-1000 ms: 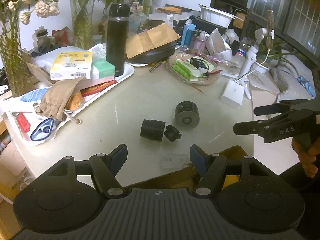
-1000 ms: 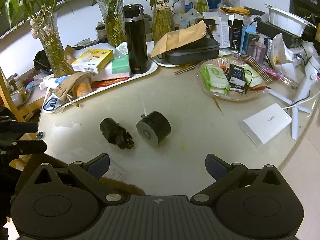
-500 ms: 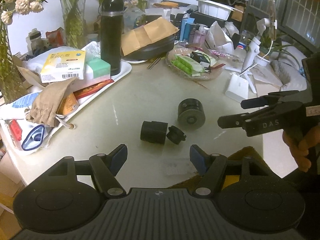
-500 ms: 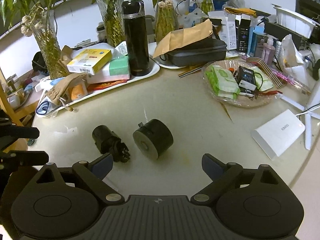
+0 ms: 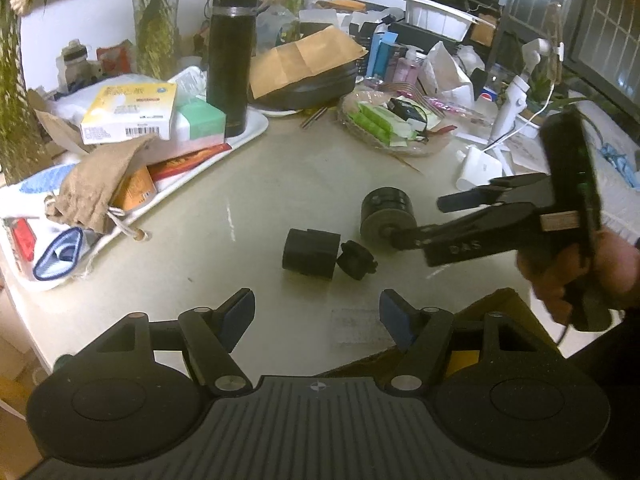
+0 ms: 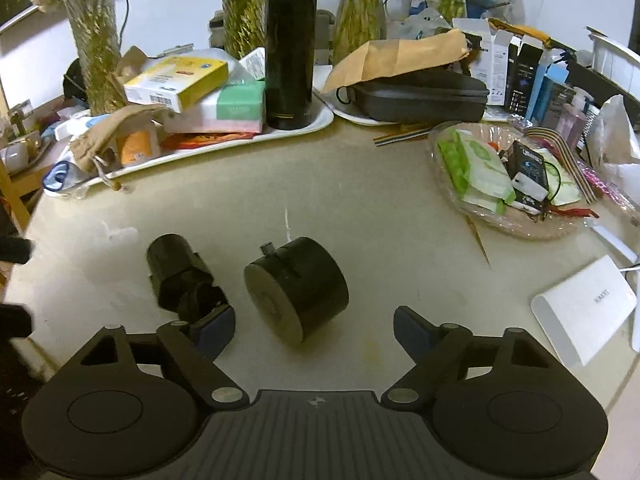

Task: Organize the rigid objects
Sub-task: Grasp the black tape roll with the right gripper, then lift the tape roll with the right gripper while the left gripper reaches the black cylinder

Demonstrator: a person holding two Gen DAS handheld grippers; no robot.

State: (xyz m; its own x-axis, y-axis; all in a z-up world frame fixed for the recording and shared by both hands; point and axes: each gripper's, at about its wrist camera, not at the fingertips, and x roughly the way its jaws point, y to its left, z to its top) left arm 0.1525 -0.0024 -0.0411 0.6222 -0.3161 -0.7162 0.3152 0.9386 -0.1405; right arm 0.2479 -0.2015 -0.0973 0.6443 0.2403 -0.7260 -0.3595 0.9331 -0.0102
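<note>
Right wrist view, items partly hidden: my right gripper [image 6: 314,326] has its jaws closing, pads not yet pressing, around the near end of the larger black cylinder [image 6: 298,290], which lies on its side between them. The smaller black cylinder [image 6: 176,272], with a knobbed piece at its near end, lies just beside it to the left; my left pad covers that knobbed end, so its shape is hard to make out.

Left wrist view: my left gripper [image 5: 316,314] stands open and empty, short of the smaller cylinder (the right gripper's fingers [image 5: 404,236] cross in front of the larger one). A hand [image 5: 580,272] on the right handle is cut off at the frame edge.

Surface: pale round table [image 6: 360,208], scuffed. Beyond the jaws: white tray [image 6: 320,120] with a black flask [image 6: 290,64], boxes, glass vases; clutter blurs towards the back.
</note>
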